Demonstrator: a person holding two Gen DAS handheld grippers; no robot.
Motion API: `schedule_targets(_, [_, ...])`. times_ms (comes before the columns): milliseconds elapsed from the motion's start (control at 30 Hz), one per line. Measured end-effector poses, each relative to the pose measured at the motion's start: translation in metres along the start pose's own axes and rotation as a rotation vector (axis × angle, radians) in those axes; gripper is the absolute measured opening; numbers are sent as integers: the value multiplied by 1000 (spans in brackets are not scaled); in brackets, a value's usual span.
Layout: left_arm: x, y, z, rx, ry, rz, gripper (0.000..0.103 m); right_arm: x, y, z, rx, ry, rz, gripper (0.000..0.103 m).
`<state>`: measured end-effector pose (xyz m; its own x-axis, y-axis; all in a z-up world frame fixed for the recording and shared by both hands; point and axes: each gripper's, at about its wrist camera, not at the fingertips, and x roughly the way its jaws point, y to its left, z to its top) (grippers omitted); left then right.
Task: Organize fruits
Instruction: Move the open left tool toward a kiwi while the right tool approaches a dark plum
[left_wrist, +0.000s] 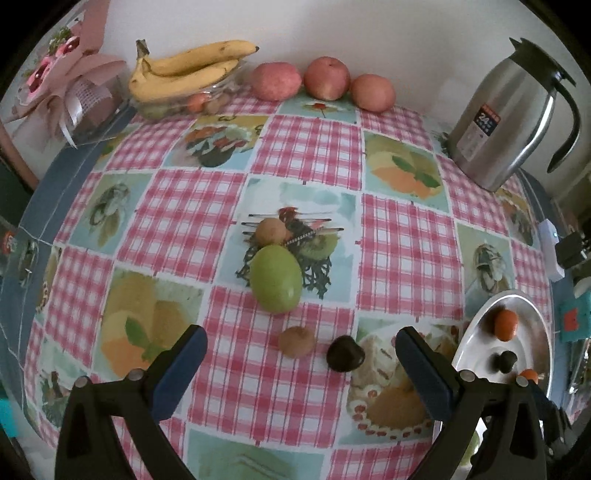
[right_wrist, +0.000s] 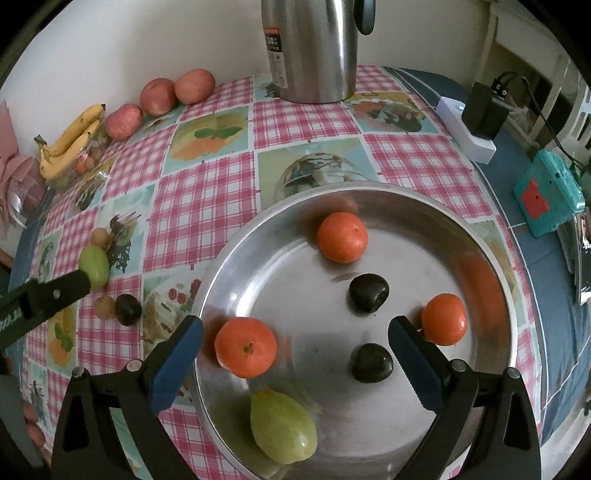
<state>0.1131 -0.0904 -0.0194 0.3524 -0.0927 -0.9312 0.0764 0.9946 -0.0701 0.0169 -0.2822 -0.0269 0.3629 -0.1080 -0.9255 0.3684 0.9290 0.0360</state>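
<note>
- Over the plate (right_wrist: 491, 258): right gripper (right_wrist: 295, 332) jaws wide, nothing held; oranges, dark fruits, green fruit inside.
- Left gripper (left_wrist: 301, 343) jaws wide, empty, above desk (left_wrist: 207, 221) fruit.

Three round orange tangerines (right_wrist: 342, 237), two dark plum-like fruits (right_wrist: 368, 298) and one pale green oval fruit (right_wrist: 283, 425) lie in the one round steel tray (right_wrist: 491, 258). On the checked tablecloth (left_wrist: 306, 147) lie one more green oval fruit (left_wrist: 275, 278), one dark fruit (left_wrist: 345, 352) and two small brown round fruits (left_wrist: 296, 342). By the wall are three red apples (left_wrist: 327, 78), one bunch of yellow bananas (left_wrist: 184, 72) and one steel jug (left_wrist: 506, 118).
</note>
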Motion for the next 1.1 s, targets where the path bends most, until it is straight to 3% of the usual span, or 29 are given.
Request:
schedule_targets(200, [-1, 7, 4, 48, -22, 17, 103, -6, 0, 1, 17, -24, 10, 100])
schedule_targets(533, [5, 51, 12, -14, -6, 44, 103, -29, 14, 23, 45, -53, 13, 100])
schedule_targets(833, [-1, 81, 22, -67, -39, 44, 103, -32, 62, 45, -17, -51, 53, 100])
schedule_targets(1100, [-1, 109, 27, -146, -37, 38, 103, -5, 108, 43, -95, 25, 103, 100])
